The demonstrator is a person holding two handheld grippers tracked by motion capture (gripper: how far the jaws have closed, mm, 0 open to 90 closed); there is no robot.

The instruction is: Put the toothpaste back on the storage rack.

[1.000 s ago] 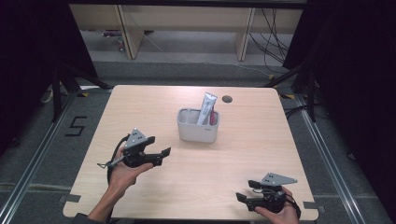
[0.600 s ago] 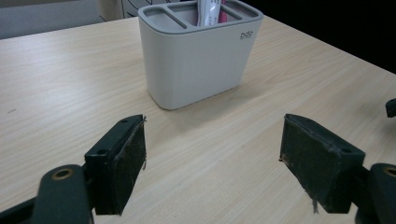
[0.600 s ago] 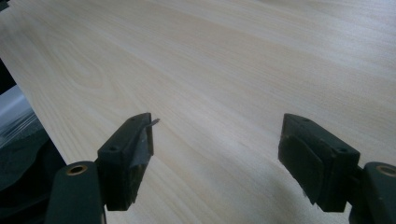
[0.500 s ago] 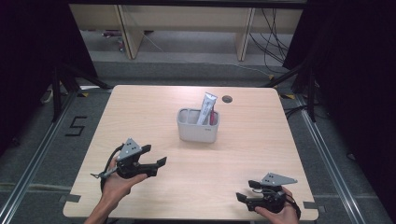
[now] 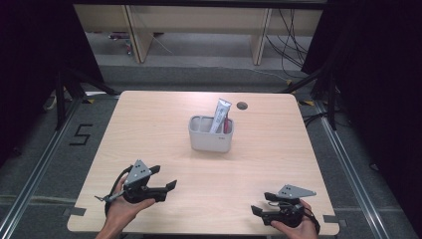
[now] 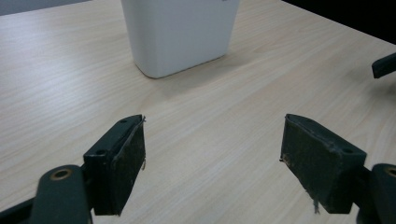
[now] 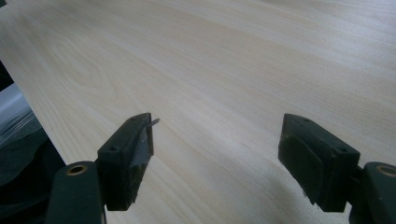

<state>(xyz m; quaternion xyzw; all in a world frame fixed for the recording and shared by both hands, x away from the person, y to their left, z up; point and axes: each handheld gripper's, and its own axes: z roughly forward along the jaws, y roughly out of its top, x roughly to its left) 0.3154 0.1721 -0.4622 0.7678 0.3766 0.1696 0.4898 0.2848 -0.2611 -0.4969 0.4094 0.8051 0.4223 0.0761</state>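
Bench [image 5: 149, 129] holds a white holder [image 5: 210, 141] in the middle, with a tube [image 5: 220, 115] standing in its right part. Left gripper [image 5: 160, 179] has pulled back toward the near edge, away from the holder. Its fingers [image 6: 126, 158] are wide open and empty. Right gripper [image 5: 261, 205] waits at the near edge, open and empty too. The work looks finished.

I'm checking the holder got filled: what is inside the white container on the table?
In the white container, a grey-and-white tube leans upright in the right-hand compartment beside something red. The left compartment looks empty. The walls hide both items' lower ends.
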